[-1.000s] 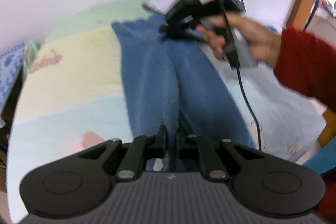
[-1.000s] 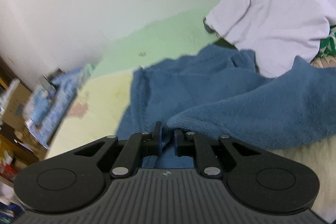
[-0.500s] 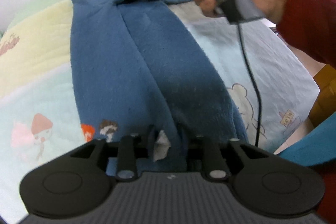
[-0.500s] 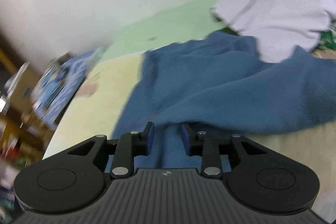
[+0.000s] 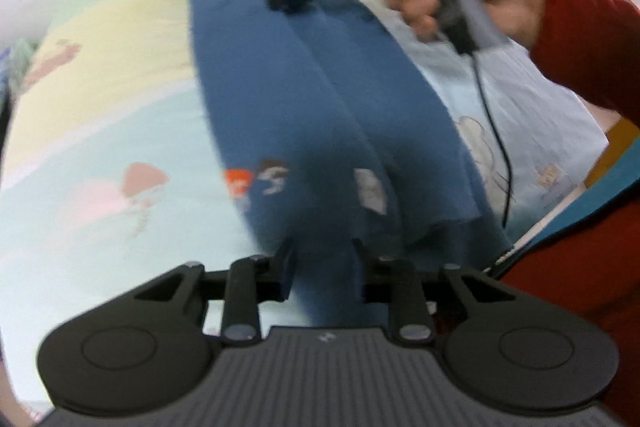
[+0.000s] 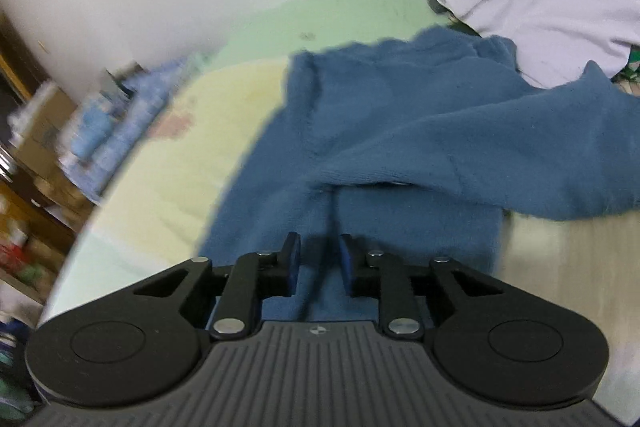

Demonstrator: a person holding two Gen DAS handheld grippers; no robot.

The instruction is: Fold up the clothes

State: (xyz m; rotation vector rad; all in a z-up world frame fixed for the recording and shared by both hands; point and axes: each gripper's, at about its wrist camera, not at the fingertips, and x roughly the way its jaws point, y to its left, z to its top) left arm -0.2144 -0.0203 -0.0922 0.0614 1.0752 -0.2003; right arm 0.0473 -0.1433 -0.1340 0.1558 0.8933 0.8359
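While lying lengthwise on the bed (image 5: 120, 131), fleece (image 5: 320, 99) is being judged soft, limp | hems being favoured | left gripper (image 5: 322, 267), right gripper (image 6: 319, 259): jaws being held apart, empty

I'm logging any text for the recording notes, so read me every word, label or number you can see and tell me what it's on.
No text can be read in either view.
White tag on the blue garment: blurred, unreadable.
Small square print on the bedsheet: too small and blurred.
Small round mark on the right claw body: a logo, no letters.
Left claw: a faint unreadable mark.
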